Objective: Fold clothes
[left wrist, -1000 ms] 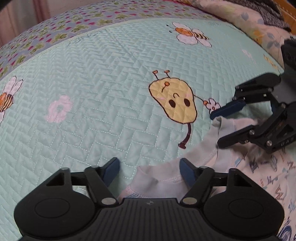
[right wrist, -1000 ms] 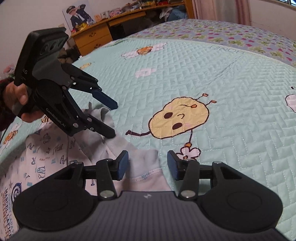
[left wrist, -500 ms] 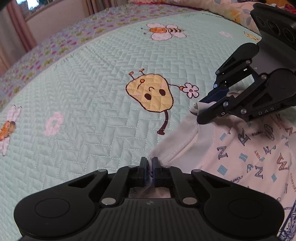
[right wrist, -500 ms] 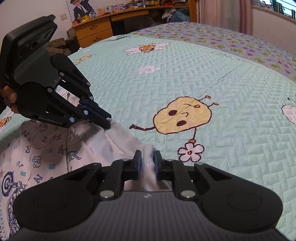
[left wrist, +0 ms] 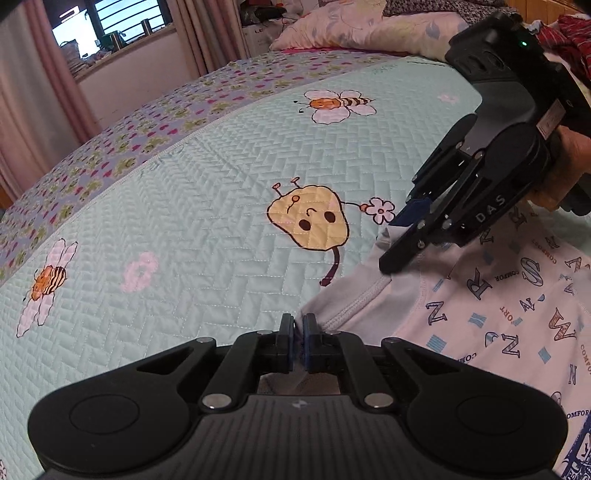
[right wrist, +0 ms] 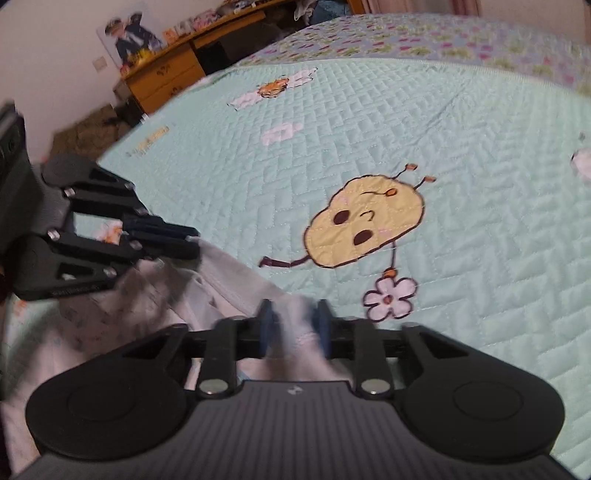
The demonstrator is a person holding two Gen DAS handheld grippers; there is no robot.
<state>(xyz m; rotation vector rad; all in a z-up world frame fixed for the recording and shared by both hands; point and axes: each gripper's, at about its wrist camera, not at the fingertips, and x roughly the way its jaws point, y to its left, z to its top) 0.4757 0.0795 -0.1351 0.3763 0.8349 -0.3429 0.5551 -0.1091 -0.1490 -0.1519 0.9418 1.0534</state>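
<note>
A white shirt [left wrist: 498,302] printed with blue and grey letters lies on the bed, and its plain hem edge runs taut between my two grippers. My left gripper [left wrist: 299,332] is shut on that edge at the bottom of the left wrist view. In the right wrist view the left gripper [right wrist: 194,242] reaches in from the left, pinching the blurred shirt [right wrist: 229,280]. My right gripper [right wrist: 294,325] has a bunch of white cloth filling the gap between its blue pads. From the left wrist view the right gripper [left wrist: 397,240] is raised, with the cloth peaking up to it.
A mint quilted bedspread [left wrist: 184,221] with a yellow cartoon figure [left wrist: 310,218], bees and flowers covers the bed. Pillows [left wrist: 369,29] lie at the far end, near curtains [left wrist: 37,92]. A wooden desk [right wrist: 166,74] stands beyond the bed. A hand [left wrist: 569,147] holds the right gripper.
Both grippers closed on the shirt's edge a second ago and have since lifted and pulled back with it. The right gripper's pads now stand slightly wider apart around the bunched cloth.
</note>
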